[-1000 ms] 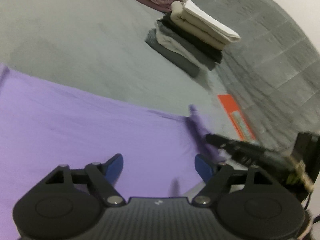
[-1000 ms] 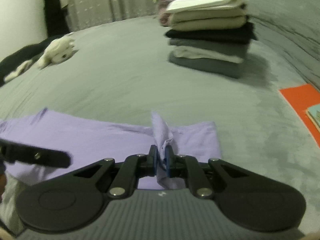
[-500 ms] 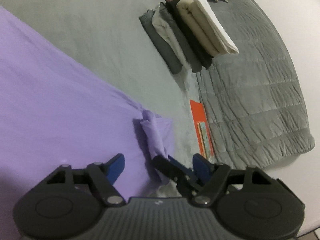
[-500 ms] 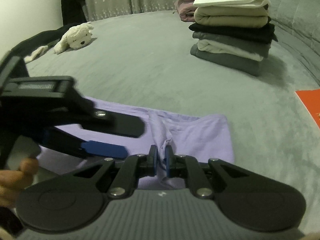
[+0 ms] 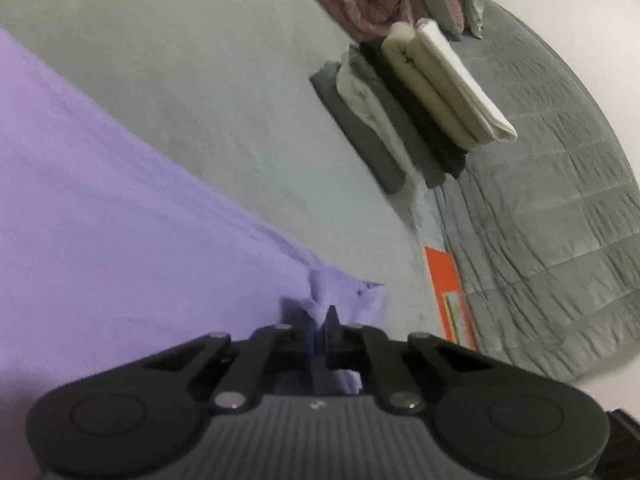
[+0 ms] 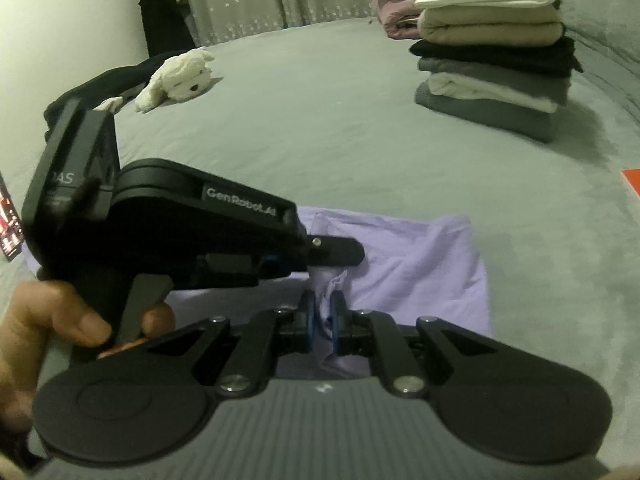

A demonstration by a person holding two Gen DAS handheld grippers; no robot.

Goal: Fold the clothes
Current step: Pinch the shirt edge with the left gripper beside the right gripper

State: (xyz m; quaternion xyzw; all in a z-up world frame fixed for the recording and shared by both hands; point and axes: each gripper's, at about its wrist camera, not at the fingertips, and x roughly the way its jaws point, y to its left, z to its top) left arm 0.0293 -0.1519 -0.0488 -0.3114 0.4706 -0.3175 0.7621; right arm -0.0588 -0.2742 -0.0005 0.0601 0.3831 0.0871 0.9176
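— Looking from the doorway: the wide grey-green bed (image 6: 360,128) carries a flat lilac cotton garment (image 5: 100,220), spread near its front edge, and a neat stack of folded cream, black and grey clothes (image 6: 492,60) stands well apart behind it.

— And the tools?

— Both meet at one bunched ridge of the lilac cloth. The right gripper (image 6: 323,320) has its blue-padded fingers pressed together on that ridge; the left gripper (image 5: 319,336) pinches the same fold just beside it.

— So how would you do it well?

— My guess is a fold is under way. I'd keep both pinches firm, lift evenly so the cloth doesn't twist, and carry the edge straight so it lands square. The grips sit very close together, so slack could sag on either side.

— That small white plush dog (image 6: 176,80)?

— Far off, no bother.
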